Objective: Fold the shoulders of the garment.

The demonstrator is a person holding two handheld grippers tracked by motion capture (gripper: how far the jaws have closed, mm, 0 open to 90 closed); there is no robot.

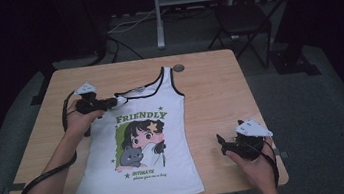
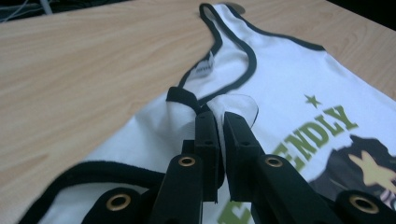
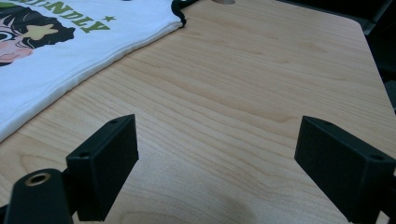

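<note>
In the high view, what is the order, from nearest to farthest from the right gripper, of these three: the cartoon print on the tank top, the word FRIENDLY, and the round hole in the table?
From the right gripper:
1. Cartoon print, on the chest of the tank top, to its left.
2. Word FRIENDLY, just above the print.
3. Round hole, at the table's far edge.

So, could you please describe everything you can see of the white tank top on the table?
The tank top is white, of soft knit fabric, with black-trimmed neckline and armholes, green "FRIENDLY" lettering and a cartoon girl with a grey cat. It lies flat, print up, on the wooden table, hem toward the person. One shoulder strap stretches away; the other is bunched and pinched in the shut left gripper. The right gripper is open beside it, apart.
</note>
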